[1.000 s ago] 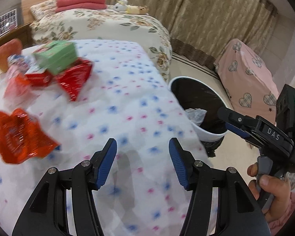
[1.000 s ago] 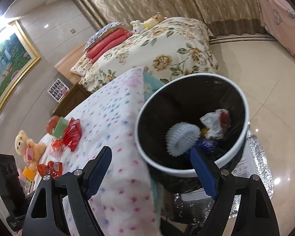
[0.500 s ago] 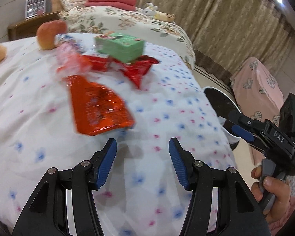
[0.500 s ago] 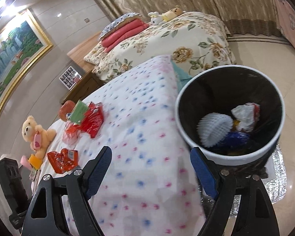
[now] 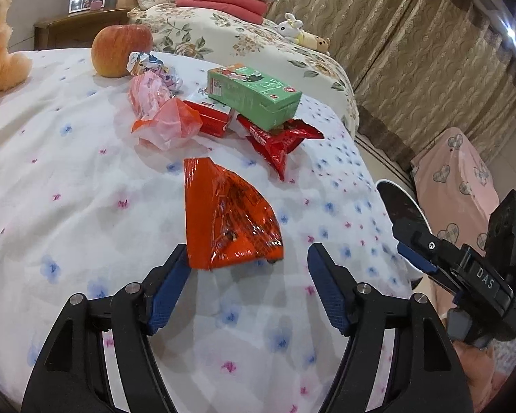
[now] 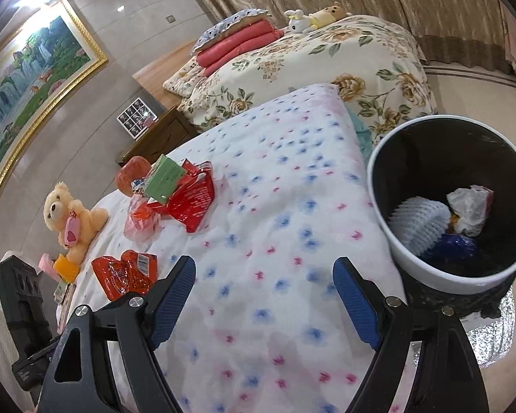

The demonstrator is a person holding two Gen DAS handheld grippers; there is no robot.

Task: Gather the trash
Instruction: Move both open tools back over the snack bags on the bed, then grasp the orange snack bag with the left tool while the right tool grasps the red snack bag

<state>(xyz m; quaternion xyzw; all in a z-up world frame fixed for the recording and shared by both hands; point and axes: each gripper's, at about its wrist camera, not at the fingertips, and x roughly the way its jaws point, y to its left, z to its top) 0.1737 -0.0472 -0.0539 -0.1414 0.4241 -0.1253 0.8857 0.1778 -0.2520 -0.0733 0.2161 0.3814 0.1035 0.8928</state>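
Observation:
A crumpled orange-red wrapper [image 5: 230,216] lies on the white flowered bedspread [image 5: 68,206]. Its near edge sits just ahead of my left gripper [image 5: 249,261], whose jaws are opening; the pads do not press on it. Behind it lies a pile: a green box [image 5: 254,93], a red snack bag [image 5: 278,141], a small red box [image 5: 210,120] and an orange plastic bag [image 5: 165,120]. My right gripper [image 6: 263,268] hangs open over the bedspread with nothing between its fingers. The white-rimmed bin [image 6: 388,234] beside the bed holds several scraps. The same wrapper [image 6: 127,275] shows at the right wrist view's left.
An apple [image 5: 120,50] and a teddy bear [image 6: 72,220] rest on the bed near the pile. A second bed with a floral cover [image 6: 326,58] stands behind, a wooden nightstand [image 6: 154,137] between the beds. A pink covered seat [image 5: 464,179] stands past the bin.
The left gripper swung left from the bin side to the trash pile, so the orange-red wrapper now lies before its jaws, which spread wider. The right gripper shifted from the bin to above the bed.

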